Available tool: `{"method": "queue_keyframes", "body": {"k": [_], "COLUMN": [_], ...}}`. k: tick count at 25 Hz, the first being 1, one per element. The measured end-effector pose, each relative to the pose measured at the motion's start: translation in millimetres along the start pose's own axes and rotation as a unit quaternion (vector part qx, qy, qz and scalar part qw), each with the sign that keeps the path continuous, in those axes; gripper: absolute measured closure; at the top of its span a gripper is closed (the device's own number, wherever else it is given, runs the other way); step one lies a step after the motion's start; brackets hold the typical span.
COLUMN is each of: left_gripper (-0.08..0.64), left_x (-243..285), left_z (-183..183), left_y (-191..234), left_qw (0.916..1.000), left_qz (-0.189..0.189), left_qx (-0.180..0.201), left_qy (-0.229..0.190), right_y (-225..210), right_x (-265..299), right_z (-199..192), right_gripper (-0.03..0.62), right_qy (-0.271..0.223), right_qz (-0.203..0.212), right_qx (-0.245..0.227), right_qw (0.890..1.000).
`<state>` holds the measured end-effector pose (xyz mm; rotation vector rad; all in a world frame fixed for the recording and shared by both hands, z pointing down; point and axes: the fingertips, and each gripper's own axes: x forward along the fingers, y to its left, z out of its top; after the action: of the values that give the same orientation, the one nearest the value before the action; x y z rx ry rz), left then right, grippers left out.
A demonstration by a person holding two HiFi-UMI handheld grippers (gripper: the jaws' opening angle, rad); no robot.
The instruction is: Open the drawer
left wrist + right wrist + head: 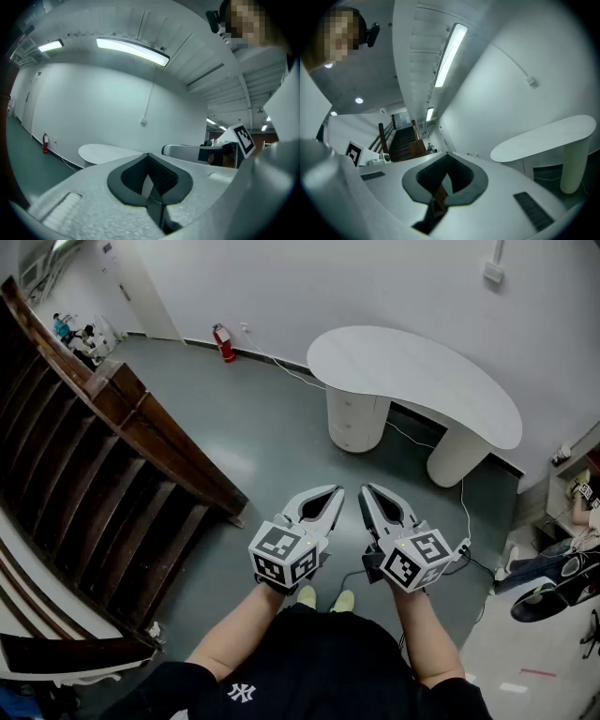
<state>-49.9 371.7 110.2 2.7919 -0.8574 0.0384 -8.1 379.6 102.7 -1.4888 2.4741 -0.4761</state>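
**A:** Head view first. Where is the drawer?

**B:** Look under the white table (pixel 412 376). The round pedestal (pixel 354 420) below its left end has faint horizontal seams. The upper band looks like the drawer (pixel 356 405), closed flush, and I can't make out a handle. It's well apart from both tongs.

**A:** And the tongs?

**B:** The left gripper (pixel 335 491) and right gripper (pixel 365 489) sit side by side. Each is clenched tip to tip on nothing. Their marker cubes cover the hands.

**A:** Any writing?

**B:** There's a white interlocked "NY" on the black shirt (pixel 309 662), which the lower edge cuts off. The label on the red fire extinguisher (pixel 223 343) by the wall is too small to read. The wooden staircase (pixel 94 465) runs out of the left edge.

**A:** Left gripper view?

**B:** The jaws are pressed together and empty. Only the table's top shows beyond them, because the gripper's own body hides the pedestal.

**A:** Right gripper view?

**B:** The jaws are closed and empty there too. The table is at the right, with a dark panel in shadow under its top. I can't tell whether that is the drawer.
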Motion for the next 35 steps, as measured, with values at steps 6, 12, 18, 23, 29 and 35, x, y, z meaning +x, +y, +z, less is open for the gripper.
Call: {"method": "queue_keyframes", "body": {"k": [6, 12, 18, 23, 29, 35], "left_gripper": [0.552, 0.552, 0.552, 0.552, 0.552, 0.552], "left_x": [5.2, 12.0, 20.6, 36.2, 40.8, 61.1], "left_z": [-5.7, -8.8, -11.6, -11.5, -15.9, -11.9], "left_y": [-3.7, -7.5, -10.0, -9.8, -11.7, 6.8], "left_qw": [1.0, 1.0, 0.9999, 0.9998, 0.9997, 0.9997], "left_qz": [0.001, 0.002, 0.011, 0.019, 0.019, 0.021], "left_qx": [-0.003, -0.004, -0.003, 0.003, 0.004, 0.001], "left_qy": [0.001, 0.004, 0.009, 0.01, 0.014, 0.012], "right_y": [-4.7, -13.8, -25.4, -46.5, -47.9, -66.5], "right_x": [-4.1, -10.1, -20.4, -24.6, -19.4, 0.3], "right_z": [-3.2, -0.3, 6.6, 11.7, 7.5, 11.4], "right_gripper": [0.578, 0.577, 0.577, 0.577, 0.577, 0.577], "right_qy": [0.002, -0.007, -0.017, -0.026, -0.021, -0.018], "right_qz": [0.002, 0.007, 0.014, 0.017, 0.027, 0.027], "right_qx": [0.0, 0.027, 0.048, 0.064, 0.073, 0.075], "right_qw": [1.0, 1.0, 0.999, 0.997, 0.997, 0.997]}}
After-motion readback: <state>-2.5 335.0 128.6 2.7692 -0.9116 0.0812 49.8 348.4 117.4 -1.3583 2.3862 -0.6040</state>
